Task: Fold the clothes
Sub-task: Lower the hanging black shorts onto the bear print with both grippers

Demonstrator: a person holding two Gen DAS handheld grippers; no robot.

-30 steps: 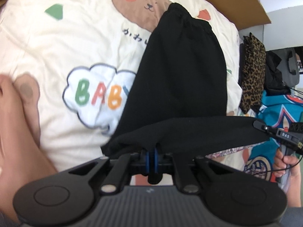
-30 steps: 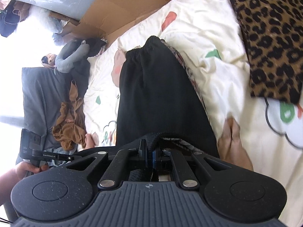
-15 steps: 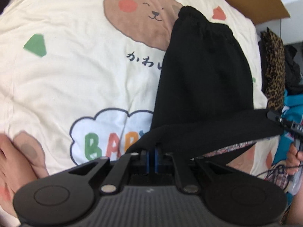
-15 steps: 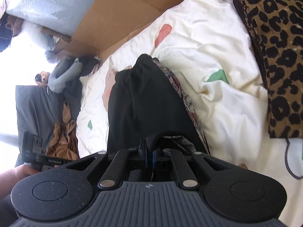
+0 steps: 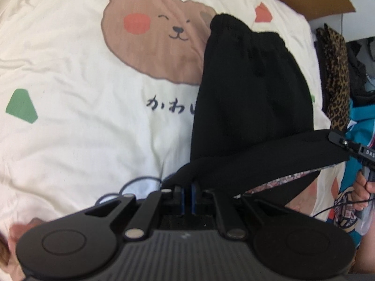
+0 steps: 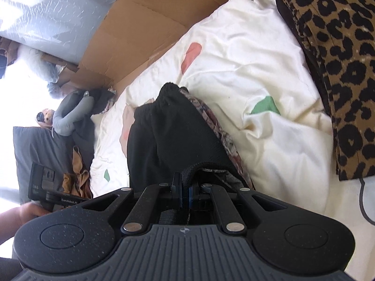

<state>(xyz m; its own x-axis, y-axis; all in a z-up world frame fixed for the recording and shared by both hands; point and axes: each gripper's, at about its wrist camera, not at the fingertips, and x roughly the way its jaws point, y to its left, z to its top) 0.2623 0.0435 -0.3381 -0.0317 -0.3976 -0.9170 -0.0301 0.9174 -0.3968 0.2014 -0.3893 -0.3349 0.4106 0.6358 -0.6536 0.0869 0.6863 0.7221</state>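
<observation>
Bedding fills my view: a cream quilt printed with a bear, Japanese lettering half hidden by the black garment lying on it. Cardboard stands behind; a leopard-print cloth lies alongside. My left gripper and right gripper each pinch its near hem.

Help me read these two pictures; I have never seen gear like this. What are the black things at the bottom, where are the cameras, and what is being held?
Each picture comes from a camera mounted on a hand-held gripper, looking along its two fingers. A person carries one in each hand. The left gripper and the right gripper are both shut on the near edge of a black garment, held up between them. The rest of it lies on a cream bear-print blanket. A leopard-print cloth lies at the side, with cardboard behind.
</observation>
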